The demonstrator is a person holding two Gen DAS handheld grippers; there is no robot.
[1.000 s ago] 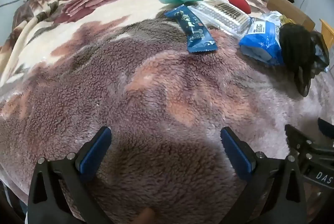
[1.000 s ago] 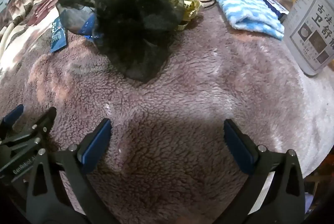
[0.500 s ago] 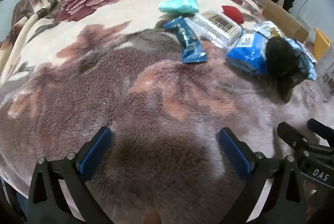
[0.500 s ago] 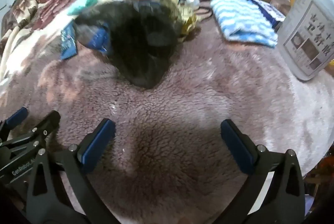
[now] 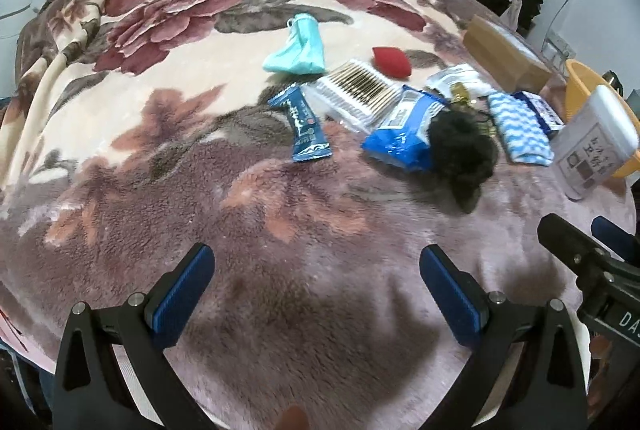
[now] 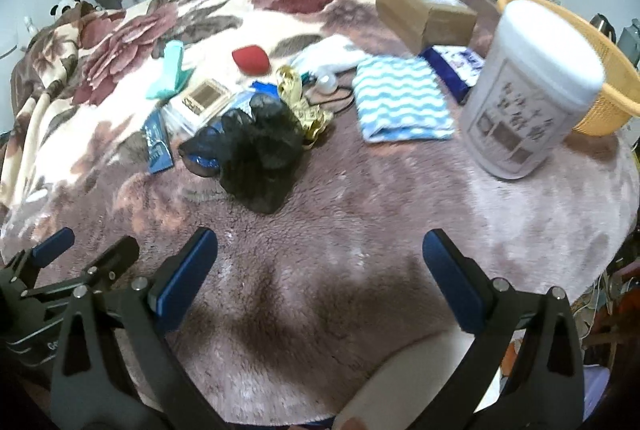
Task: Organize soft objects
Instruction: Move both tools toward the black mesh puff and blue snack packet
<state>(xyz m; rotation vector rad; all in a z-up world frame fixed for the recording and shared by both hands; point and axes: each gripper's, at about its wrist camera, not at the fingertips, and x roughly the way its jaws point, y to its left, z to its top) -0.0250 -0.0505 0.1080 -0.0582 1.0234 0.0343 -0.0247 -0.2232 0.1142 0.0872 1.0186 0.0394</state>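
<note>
Both views have drawn back over the last second, so the black mesh bundle (image 6: 256, 157) that loomed close before the right camera now sits smaller, and more of the bed shows around it.

The bed is covered by a fleece blanket (image 5: 160, 109) with large red flowers, and everything lies on it. At the bed's right edge an orange basket (image 6: 600, 69) stands behind an upright white canister (image 6: 528, 85) with printed labels. A brown cardboard box (image 6: 424, 9) lies toward the far right corner. In front of it, a blue-and-white striped cloth (image 6: 400, 105) lies flat beside a dark blue packet (image 6: 452, 65). The black mesh bundle rests near the middle of the bed, overlapping a blue plastic pack (image 5: 400, 133) and touching a gold wrapper (image 6: 296, 97). Toward the left of the pile lie a clear box of cotton swabs (image 5: 356, 93), a teal pouch (image 5: 298, 47), a narrow blue sachet (image 5: 304, 125), and a small red sponge (image 5: 392, 61).

The left hand-held gripper (image 5: 316, 290) hovers released over bare blanket near the bed's near edge, grasping nothing. The right hand-held gripper (image 6: 320, 270) is likewise spread wide and empty, just beside the left one, with the bundle well ahead of it.
</note>
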